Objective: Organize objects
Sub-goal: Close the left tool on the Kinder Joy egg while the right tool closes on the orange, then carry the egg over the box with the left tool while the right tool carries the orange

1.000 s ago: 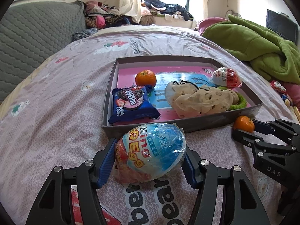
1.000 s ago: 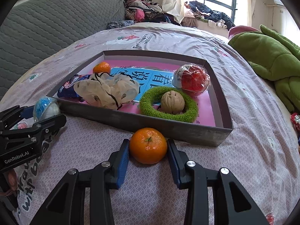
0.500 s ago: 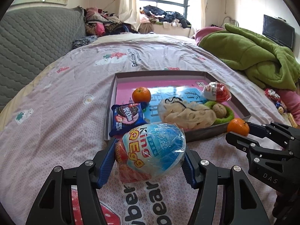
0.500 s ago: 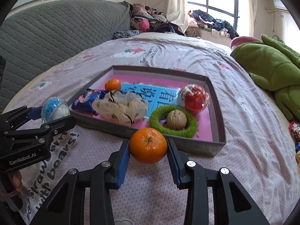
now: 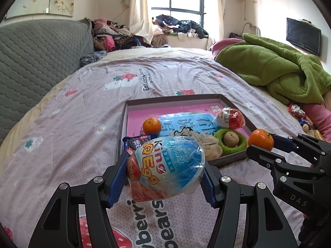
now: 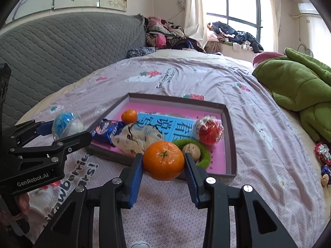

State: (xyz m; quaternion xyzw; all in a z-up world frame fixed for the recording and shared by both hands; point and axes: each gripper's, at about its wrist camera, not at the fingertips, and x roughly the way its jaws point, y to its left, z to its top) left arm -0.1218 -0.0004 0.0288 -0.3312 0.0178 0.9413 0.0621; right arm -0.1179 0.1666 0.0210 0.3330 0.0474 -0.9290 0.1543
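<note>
Orange tangerine (image 6: 163,160) and blue egg (image 5: 168,166), each clamped in a gripper, have risen off the bed (image 5: 82,111), ready for the tray (image 6: 231,142).

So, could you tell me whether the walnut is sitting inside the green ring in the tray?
Yes, the walnut rests in the hole of the green ring, within the tray.

Two fisheye wrist views look forward from above a bed, toward the window. Both share the tray (image 5: 122,124) (image 6: 231,124) close ahead; the left view sits left of it, the right view beside it.
</note>
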